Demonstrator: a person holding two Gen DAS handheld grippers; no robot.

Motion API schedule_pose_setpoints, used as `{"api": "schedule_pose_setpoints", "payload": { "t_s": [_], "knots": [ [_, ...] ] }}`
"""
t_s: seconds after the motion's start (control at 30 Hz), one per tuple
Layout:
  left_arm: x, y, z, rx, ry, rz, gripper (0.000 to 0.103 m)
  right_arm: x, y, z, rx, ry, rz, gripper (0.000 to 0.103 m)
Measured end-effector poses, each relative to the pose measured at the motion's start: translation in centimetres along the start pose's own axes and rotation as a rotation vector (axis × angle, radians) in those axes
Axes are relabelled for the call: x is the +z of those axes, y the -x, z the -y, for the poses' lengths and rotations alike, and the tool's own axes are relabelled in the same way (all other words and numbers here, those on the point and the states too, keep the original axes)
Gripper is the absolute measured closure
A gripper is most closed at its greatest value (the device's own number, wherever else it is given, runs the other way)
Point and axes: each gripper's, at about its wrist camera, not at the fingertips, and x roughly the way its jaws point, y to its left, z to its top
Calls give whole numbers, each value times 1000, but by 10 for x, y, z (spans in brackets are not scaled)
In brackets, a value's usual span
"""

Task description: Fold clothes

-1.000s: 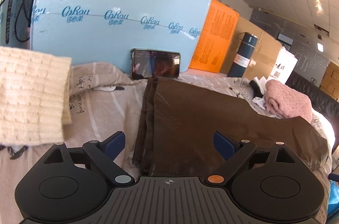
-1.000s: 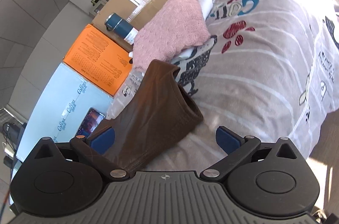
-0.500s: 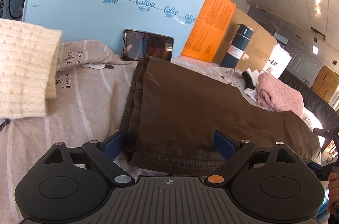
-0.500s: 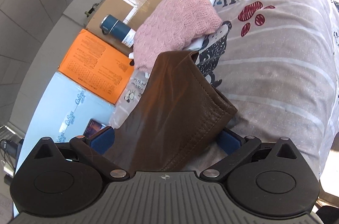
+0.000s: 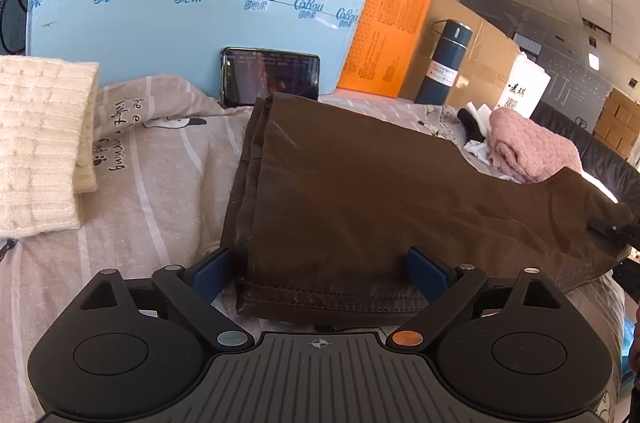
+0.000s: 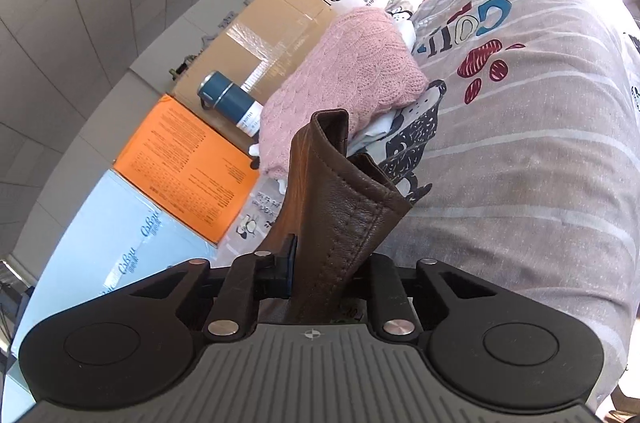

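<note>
Right tool (image 6: 320,275) clamps brown garment (image 6: 344,207) edge; left tool (image 5: 320,269) spread.

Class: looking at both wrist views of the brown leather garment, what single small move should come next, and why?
Probably close the left hand-held gripper: its jaws are open around the brown leather garment hem, while the right hand-held gripper already pinches the other end.
</note>
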Motion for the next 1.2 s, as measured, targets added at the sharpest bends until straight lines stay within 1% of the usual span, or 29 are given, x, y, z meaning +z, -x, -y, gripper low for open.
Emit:
{"api": "schedule_pose_setpoints", "payload": {
  "t_s": [0.03,0.07,0.13,0.2,0.23,0.37,0.4,0.43,0.5,0.57,0.6,0.67,0.7,0.73,0.8,0.93,0.97,1.03,1.2],
  "knots": [
    [0,0,1,-7,-9,-5,16,0,3,-1,2,1,6,90],
    [0,-1,2,-15,-19,-9,19,0,6,0,1,1,14,90],
    [-1,0,7,-35,-42,-14,34,1,14,1,-2,3,32,90],
    [-2,1,10,-92,-53,-23,43,4,23,2,-8,12,58,91],
    [-3,2,12,-130,-59,-27,46,7,27,3,-12,17,75,91],
    [-8,7,29,-317,-131,-33,46,20,42,10,-38,21,148,91],
    [-10,9,35,-344,-160,-29,46,23,45,12,-46,17,171,91],
    [-11,11,41,-352,-193,-23,44,26,47,13,-48,21,190,91],
    [-13,13,46,-314,-224,-7,43,30,49,12,-39,35,212,91],
    [-11,13,44,-239,-223,8,42,33,49,11,-11,31,203,91],
    [-12,12,44,-222,-232,4,42,34,48,10,7,25,196,91],
    [-12,10,44,-188,-250,-4,42,36,49,4,72,29,192,91],
    [-13,9,44,-171,-259,-8,40,37,49,1,106,32,190,91],
    [-13,8,44,-154,-268,-12,38,37,50,-2,150,40,187,91],
    [-14,6,45,-120,-286,-20,37,36,50,-15,226,76,178,91],
    [-15,2,45,-52,-322,-36,37,29,43,-45,310,135,141,91],
    [-15,2,45,-40,-328,-39,37,26,41,-53,325,147,127,91],
    [-15,1,44,-46,-322,-41,37,20,35,-70,351,177,104,91],
    [-15,1,43,-61,-306,-46,37,-14,24,-112,378,349,52,91]
  ]
}}
